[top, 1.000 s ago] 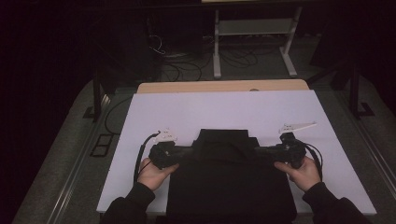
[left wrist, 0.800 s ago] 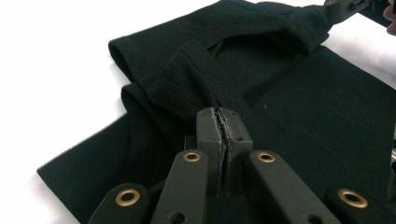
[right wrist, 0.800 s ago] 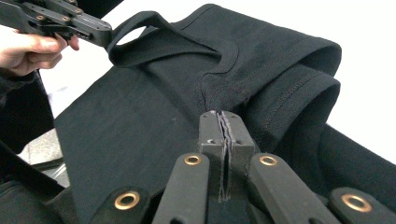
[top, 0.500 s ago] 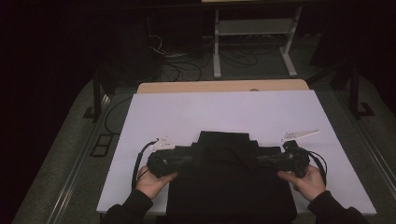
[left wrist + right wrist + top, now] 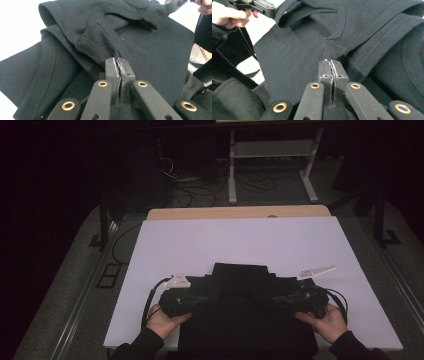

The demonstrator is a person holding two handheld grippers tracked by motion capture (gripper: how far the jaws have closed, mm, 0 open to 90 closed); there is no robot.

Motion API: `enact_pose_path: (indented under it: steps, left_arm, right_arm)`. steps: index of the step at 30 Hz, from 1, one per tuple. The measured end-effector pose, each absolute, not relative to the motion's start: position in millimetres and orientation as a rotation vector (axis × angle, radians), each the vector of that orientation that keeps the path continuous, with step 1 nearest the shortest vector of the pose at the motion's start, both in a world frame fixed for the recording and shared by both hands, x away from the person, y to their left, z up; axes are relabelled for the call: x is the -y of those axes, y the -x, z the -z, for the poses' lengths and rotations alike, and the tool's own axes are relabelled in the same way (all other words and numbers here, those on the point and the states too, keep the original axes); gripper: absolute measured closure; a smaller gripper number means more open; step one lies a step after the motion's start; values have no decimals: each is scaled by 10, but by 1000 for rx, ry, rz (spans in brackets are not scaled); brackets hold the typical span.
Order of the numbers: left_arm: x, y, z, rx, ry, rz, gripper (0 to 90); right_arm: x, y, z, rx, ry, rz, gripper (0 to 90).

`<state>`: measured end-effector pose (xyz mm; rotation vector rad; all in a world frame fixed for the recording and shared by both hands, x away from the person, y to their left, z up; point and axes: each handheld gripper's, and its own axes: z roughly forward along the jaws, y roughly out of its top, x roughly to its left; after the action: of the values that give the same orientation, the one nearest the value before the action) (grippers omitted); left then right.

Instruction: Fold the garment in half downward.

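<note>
High view: black cotton garment [image 5: 245, 315], folded to a rough rectangle, flat on white rectangular table sheet [image 5: 240, 245], near edge, centre. Left gripper [image 5: 192, 299] at garment's left edge, right gripper [image 5: 280, 300] at its right edge, each in a hand, both pointing inward. Pale wooden board edge [image 5: 240, 212] beyond the sheet, far side. Dark floor with grey metal frame [image 5: 270, 165] and loose cables farther off.

Left gripper view: jaws closed, pinching a stitched fold of the black cotton garment [image 5: 107, 47] at the left gripper [image 5: 119, 67] tips. Hemmed layers bunched to the left. Right gripper [image 5: 175, 3] at far top right, also on cloth.

Right gripper view: jaws closed on a seamed edge of the black cotton garment [image 5: 332, 50], cloth caught at the right gripper [image 5: 332, 67] tips. Left gripper [image 5: 259, 6] and its hand [image 5: 229, 16] at top left.

Risks, as judged: narrow bite on each side; slip likely if pulled unevenly, fold then collapsing. Several layers stacked near each pinch; only the top layer possibly caught, lower layers trailing and creasing. Garment close to near table edge; drag toward the person could pull it off.
</note>
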<state>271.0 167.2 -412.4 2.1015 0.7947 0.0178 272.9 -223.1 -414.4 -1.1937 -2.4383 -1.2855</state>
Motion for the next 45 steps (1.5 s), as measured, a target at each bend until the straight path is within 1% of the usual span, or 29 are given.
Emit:
enact_pose_path:
  steps: [17, 40, 42, 45]
  left_arm:
    - [-1642, -2476, 4138, -745, -2144, 15, 868]
    - [-1625, -2317, 4149, -693, -2212, 35, 865]
    - [-1630, -2320, 4153, -702, -2212, 29, 859]
    - [-1644, -2328, 4156, -724, -2189, 33, 854]
  right_arm:
    - [2243, -2528, 4169, 2451, 1151, 1226, 868]
    - [2217, -2375, 4185, 2459, 1096, 1177, 865]
    - [2213, -2374, 4189, 2464, 1091, 1175, 860]
    - [2197, -2364, 4183, 2465, 1056, 1191, 829]
